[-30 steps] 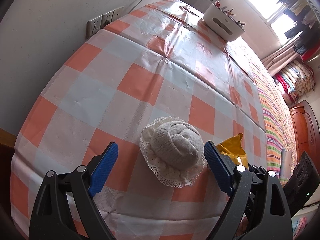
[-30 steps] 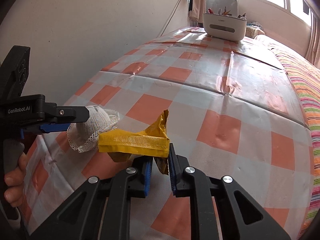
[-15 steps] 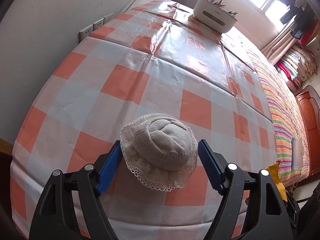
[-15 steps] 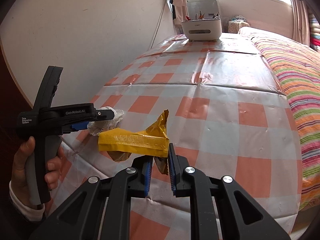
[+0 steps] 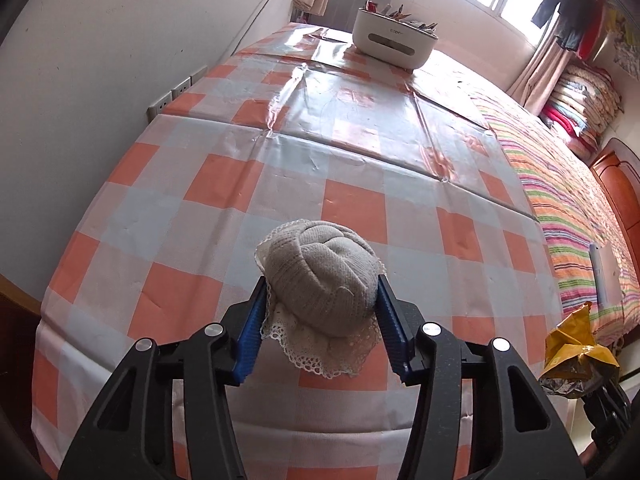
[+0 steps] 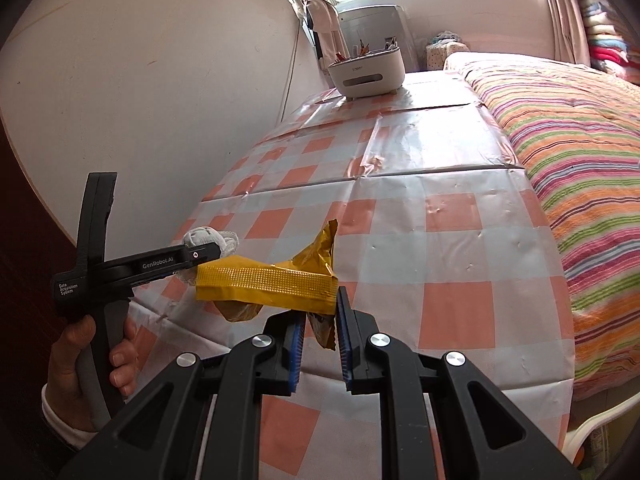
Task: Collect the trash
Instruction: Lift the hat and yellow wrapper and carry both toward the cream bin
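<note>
Left wrist view: the left gripper (image 5: 320,312) was closing its jaws around a rolled grey sock with a lace cuff (image 5: 323,288); both blue pads (image 5: 251,328) touched the sock's sides, near the near edge of the orange-and-white checked tablecloth (image 5: 352,148). A white bin (image 5: 394,38) holding scraps stood at the far end. The yellow wrapper (image 5: 576,360) showed at the near right.

Right wrist view: the right gripper (image 6: 320,330) was nearly shut, pinching the crumpled yellow wrapper (image 6: 276,280) above the near part of the cloth (image 6: 420,200). On the left a hand (image 6: 94,364) held the left gripper (image 6: 202,250) on the sock (image 6: 206,236). The white bin (image 6: 366,68) sat far off, a striped blanket (image 6: 568,136) to its right.
</note>
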{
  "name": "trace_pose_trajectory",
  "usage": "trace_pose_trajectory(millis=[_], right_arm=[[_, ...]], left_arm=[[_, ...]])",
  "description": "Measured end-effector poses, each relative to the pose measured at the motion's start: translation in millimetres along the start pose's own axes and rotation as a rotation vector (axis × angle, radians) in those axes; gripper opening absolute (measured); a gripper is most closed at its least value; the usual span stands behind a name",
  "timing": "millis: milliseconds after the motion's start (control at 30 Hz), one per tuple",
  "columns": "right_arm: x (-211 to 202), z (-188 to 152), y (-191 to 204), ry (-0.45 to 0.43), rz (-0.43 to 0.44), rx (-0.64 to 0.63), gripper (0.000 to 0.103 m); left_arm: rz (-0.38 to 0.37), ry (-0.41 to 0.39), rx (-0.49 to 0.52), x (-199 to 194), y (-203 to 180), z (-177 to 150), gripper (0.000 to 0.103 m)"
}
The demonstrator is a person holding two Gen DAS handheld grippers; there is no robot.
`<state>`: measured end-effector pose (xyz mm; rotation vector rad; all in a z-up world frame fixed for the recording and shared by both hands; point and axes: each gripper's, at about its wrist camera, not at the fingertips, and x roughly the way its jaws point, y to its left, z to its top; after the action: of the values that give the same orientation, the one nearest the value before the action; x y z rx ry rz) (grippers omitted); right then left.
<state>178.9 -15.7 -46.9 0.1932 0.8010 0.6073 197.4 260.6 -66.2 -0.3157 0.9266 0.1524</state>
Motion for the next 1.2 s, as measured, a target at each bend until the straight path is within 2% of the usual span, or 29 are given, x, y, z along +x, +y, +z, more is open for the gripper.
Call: trace_pose_trajectory(millis=[267, 633, 900, 1200], right_arm=[[-27, -12, -25, -0.016, -0.038, 0.065, 0.015], [-54, -30, -49, -0.035, -0.086, 0.109, 0.015], [-65, -38, -64, -0.041, -0.096, 0.140, 0.015], [-58, -44, -71, -0.022, -0.102, 0.158, 0.015]], left_arm=[[-0.037, -0.041, 0.096, -26, -36, -23, 0.050], [-0.083, -0.049, 0.159, -38, -66, -43, 0.050], [-0.085, -0.047, 0.192, -36, -78, -49, 0.050], [-0.095, -0.040, 0.189, -35, -79, -49, 0.050]])
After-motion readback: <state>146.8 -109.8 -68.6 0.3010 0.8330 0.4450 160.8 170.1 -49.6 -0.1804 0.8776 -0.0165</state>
